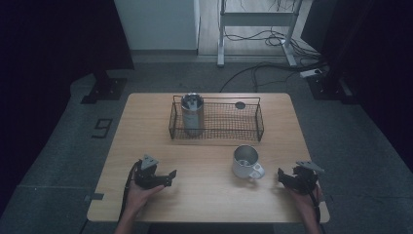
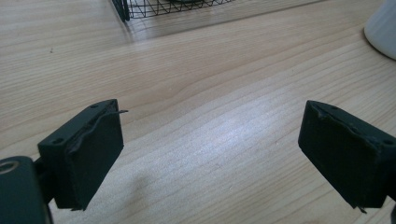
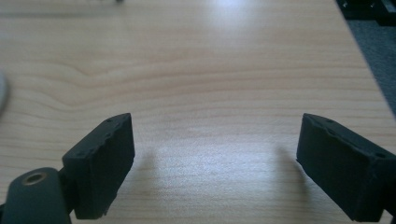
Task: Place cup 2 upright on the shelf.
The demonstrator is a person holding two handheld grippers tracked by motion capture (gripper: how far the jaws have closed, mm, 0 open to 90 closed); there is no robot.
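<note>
A white mug (image 1: 246,162) with a shiny inside stands on the wooden table (image 1: 204,200), right of centre, handle toward the front right. My left gripper (image 1: 169,176) rests near the front left, jaws pointing right toward the mug and well short of it. In the left gripper view its jaws (image 2: 212,116) stand open over bare wood, the mug's white wall (image 2: 383,28) at the upper right. My right gripper (image 1: 281,174) sits at the front right, just right of the mug. Its jaws (image 3: 215,126) are wide apart with nothing between them.
A black wire basket (image 1: 229,127) stands at the back centre of the table. A metal tumbler (image 1: 192,114) stands upright in its left end and a small dark disc (image 1: 240,105) lies at its back right. The table's right edge (image 3: 369,70) runs close to my right gripper.
</note>
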